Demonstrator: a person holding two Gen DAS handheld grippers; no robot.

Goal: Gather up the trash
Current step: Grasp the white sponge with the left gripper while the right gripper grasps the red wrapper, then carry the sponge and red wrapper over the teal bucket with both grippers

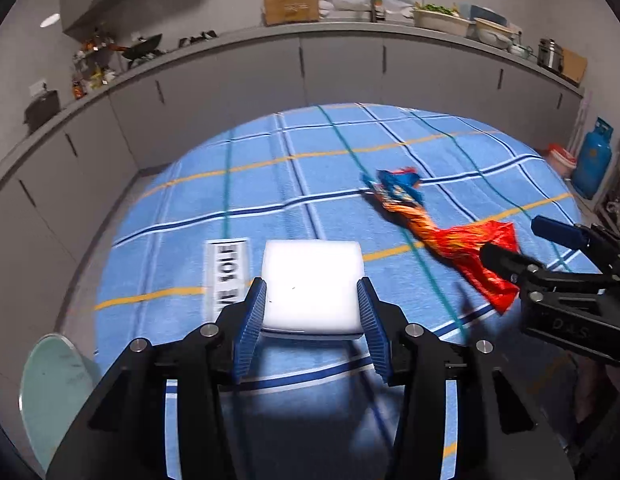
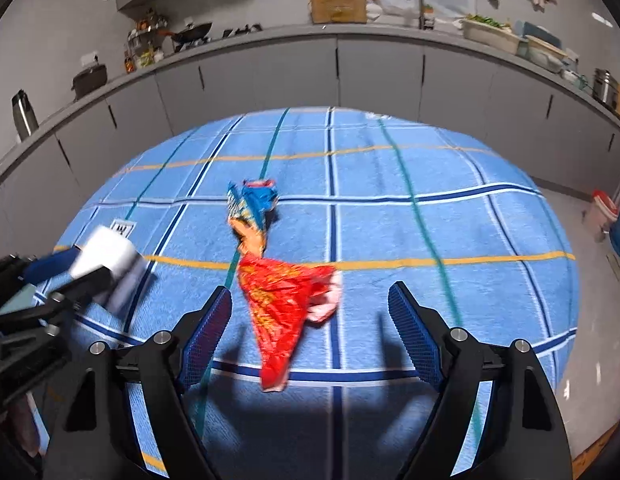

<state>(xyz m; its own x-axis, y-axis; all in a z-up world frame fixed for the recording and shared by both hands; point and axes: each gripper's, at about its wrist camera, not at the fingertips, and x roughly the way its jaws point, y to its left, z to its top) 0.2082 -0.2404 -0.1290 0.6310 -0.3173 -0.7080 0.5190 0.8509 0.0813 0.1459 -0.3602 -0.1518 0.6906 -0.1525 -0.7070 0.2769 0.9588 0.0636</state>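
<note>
A white foam-like block sits between the blue pads of my left gripper, which press on both its sides; the block shows blurred in the right wrist view. A crumpled red wrapper lies on the blue checked cloth, partly between the spread fingers of my right gripper, which is open and touches nothing. A crumpled blue wrapper joins the red one at its far end. From the left wrist view the right gripper hovers at the red wrapper's near end.
A white paper label lies on the cloth left of the block. A pale green round bin stands off the cloth's near-left edge. Grey cabinets ring the far side. A blue gas cylinder and a red-lidded tub stand at the right.
</note>
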